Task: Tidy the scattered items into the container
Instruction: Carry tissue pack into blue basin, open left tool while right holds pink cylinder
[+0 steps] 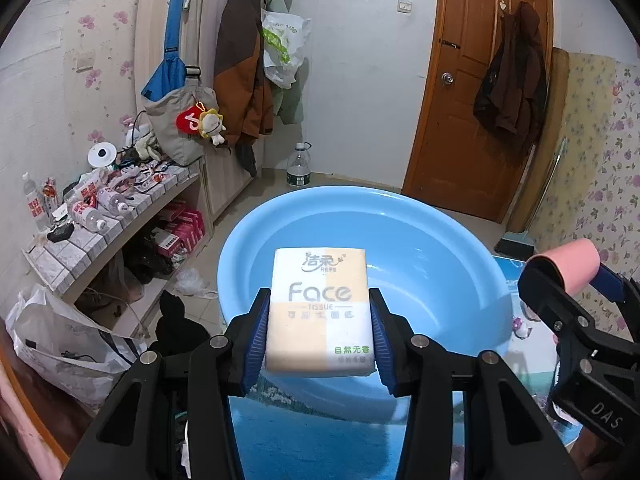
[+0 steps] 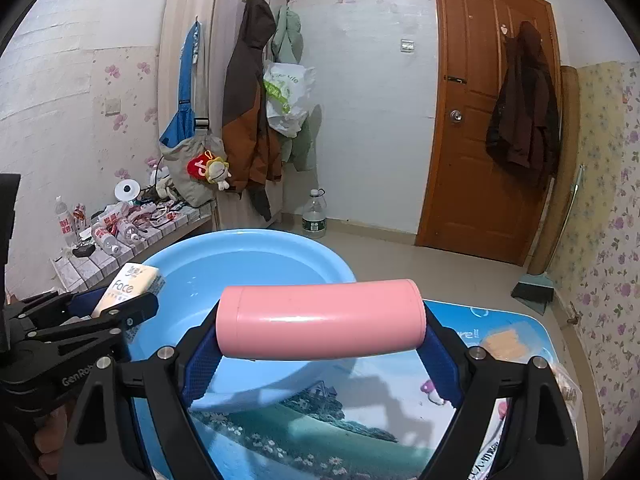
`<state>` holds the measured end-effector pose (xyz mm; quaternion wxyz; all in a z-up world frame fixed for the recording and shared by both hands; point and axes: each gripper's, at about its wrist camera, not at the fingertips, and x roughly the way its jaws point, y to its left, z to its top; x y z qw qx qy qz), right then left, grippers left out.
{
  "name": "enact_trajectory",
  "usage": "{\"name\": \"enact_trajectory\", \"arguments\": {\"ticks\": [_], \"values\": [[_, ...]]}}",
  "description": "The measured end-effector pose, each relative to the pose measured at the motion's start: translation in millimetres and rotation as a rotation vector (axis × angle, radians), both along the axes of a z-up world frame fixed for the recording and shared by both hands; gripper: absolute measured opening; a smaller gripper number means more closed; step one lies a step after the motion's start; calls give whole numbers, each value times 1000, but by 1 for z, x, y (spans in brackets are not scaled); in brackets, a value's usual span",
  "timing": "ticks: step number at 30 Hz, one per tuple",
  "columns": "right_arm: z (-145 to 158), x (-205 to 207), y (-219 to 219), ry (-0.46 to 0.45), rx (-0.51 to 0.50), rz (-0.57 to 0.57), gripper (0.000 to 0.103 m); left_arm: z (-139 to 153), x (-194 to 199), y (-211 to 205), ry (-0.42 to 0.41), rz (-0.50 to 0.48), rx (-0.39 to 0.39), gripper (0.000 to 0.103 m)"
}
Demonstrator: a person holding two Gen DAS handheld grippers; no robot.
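Observation:
My left gripper [image 1: 320, 332] is shut on a white and orange "Face" tissue pack [image 1: 320, 312] and holds it above the near rim of a big light blue basin [image 1: 432, 264]. My right gripper [image 2: 320, 344] is shut on a pink cylinder [image 2: 320, 320] held crosswise, just above the basin's near right rim [image 2: 248, 388]. The right gripper also shows at the right of the left wrist view [image 1: 560, 280] with the pink cylinder [image 1: 568, 264]. The left gripper with the tissue pack [image 2: 128, 286] shows at the left of the right wrist view. The basin looks empty inside.
The basin stands on a table with a blue landscape print [image 2: 340, 420]. An orange packet [image 2: 504, 344] and a small pink and white item [image 2: 430, 390] lie on it at the right. A cluttered tiled shelf [image 1: 100, 216] is left, a water jug [image 1: 299, 166] and a wooden door [image 1: 480, 100] behind.

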<state>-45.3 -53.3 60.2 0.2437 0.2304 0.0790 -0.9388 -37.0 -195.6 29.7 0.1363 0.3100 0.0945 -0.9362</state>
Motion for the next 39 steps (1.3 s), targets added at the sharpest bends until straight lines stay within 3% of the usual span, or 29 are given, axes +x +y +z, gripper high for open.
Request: {"name": "enact_trajectory", "arguments": {"ticks": [14, 24, 39], "values": [[-18, -17, -15, -27, 35, 16, 88, -26, -33, -2, -75, -17, -2, 44], [-26, -26, -16, -47, 43, 2, 88, -31, -37, 14, -82, -19, -57, 44], [-31, -26, -20, -49, 56, 1, 88, -28, -33, 10, -74, -16, -39, 45]]}}
